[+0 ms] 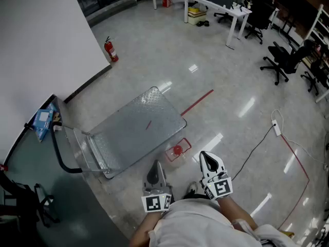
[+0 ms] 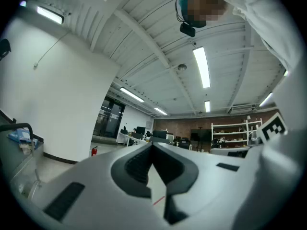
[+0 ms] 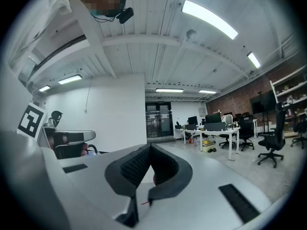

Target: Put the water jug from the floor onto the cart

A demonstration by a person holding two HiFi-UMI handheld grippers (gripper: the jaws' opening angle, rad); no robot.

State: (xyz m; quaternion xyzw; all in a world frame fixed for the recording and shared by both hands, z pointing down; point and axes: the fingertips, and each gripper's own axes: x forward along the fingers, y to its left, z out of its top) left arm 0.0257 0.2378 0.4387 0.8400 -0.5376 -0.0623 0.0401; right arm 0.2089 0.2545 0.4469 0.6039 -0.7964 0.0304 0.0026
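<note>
The water jug (image 1: 177,150), clear with a red cap, stands upright on the floor just off the near right corner of the cart, seen from above. The cart (image 1: 134,130) is a flat metal platform trolley with an empty deck and its black handle (image 1: 60,156) at the left. My left gripper (image 1: 156,164) is at the bottom centre, short of the jug and near the cart's front edge, shut with nothing in it. My right gripper (image 1: 204,156) is to the right of the jug, also shut and empty. Both gripper views look level across the office: left gripper (image 2: 152,147), right gripper (image 3: 149,150).
A white wall (image 1: 46,40) runs along the left with a red fire extinguisher (image 1: 110,50) at its foot. White desks (image 1: 216,4) and black office chairs (image 1: 280,60) fill the back right. A power strip (image 1: 276,128) with its cable and red tape lines (image 1: 198,102) lie on the floor.
</note>
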